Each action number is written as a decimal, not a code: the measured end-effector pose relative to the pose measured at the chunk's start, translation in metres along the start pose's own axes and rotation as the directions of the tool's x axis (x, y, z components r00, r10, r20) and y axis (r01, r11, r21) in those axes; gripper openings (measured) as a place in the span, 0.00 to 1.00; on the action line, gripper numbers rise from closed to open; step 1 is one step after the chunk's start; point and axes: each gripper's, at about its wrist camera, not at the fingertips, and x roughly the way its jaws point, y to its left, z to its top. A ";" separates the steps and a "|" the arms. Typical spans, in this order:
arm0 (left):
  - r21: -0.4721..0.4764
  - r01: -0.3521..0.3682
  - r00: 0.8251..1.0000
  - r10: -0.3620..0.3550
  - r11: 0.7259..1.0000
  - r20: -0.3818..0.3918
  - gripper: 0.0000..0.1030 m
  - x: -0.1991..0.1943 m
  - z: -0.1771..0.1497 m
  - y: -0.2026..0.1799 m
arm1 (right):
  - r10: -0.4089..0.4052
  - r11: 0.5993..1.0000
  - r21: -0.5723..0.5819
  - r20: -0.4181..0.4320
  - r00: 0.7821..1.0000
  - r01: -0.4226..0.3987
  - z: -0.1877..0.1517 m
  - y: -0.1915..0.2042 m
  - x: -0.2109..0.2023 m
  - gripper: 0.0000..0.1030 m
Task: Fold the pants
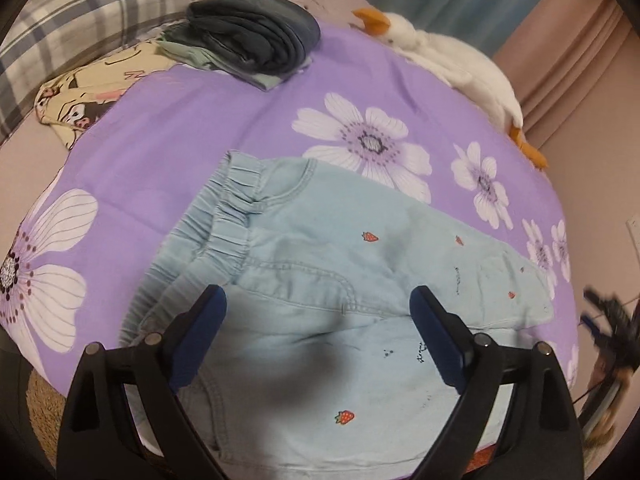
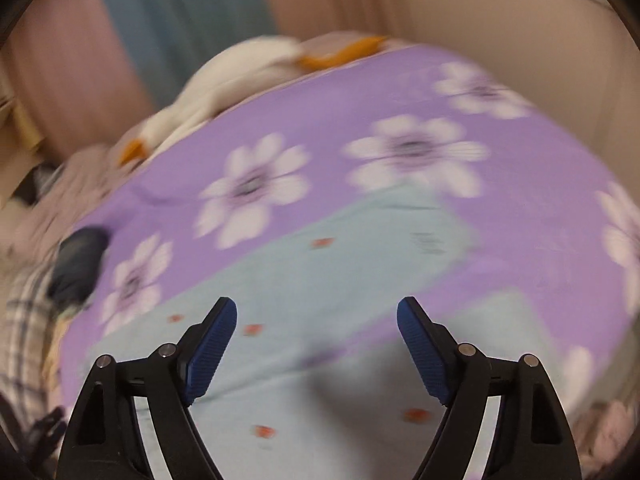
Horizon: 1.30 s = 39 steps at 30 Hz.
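Light blue denim pants [image 1: 320, 264] with small red strawberry prints lie spread on a purple flowered bedsheet [image 1: 200, 120]. Their elastic waistband [image 1: 228, 204] points to the far left. My left gripper [image 1: 318, 300] is open and empty, hovering just above the seat of the pants. In the blurred right wrist view the pants' legs [image 2: 320, 280] stretch across the sheet [image 2: 540, 200]. My right gripper [image 2: 318, 312] is open and empty above them. The right gripper also shows as a dark blur at the right edge of the left wrist view [image 1: 612, 312].
A stack of folded dark and green clothes [image 1: 252, 36] sits at the back of the bed. A plaid pillow [image 1: 80, 20] and a cartoon-print cloth [image 1: 92, 88] lie at the back left. A white plush goose [image 1: 452, 60] lies along the back right edge by the curtains.
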 end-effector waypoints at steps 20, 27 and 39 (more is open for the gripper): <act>0.051 -0.103 0.991 0.107 0.993 -0.078 0.91 0.049 -0.007 -0.009 | -0.317 0.939 0.041 -0.283 0.905 0.341 0.050 0.031 0.203 0.79; 0.051 -0.091 0.992 0.095 0.995 -0.081 0.91 0.046 -0.008 -0.013 | -0.311 0.941 0.059 -0.236 0.921 0.333 0.049 0.019 0.184 0.17; -0.016 0.017 1.000 -0.018 1.000 -0.002 0.91 0.013 -0.007 -0.033 | 0.111 0.981 0.151 0.091 0.990 -0.124 0.001 -0.005 -0.005 0.07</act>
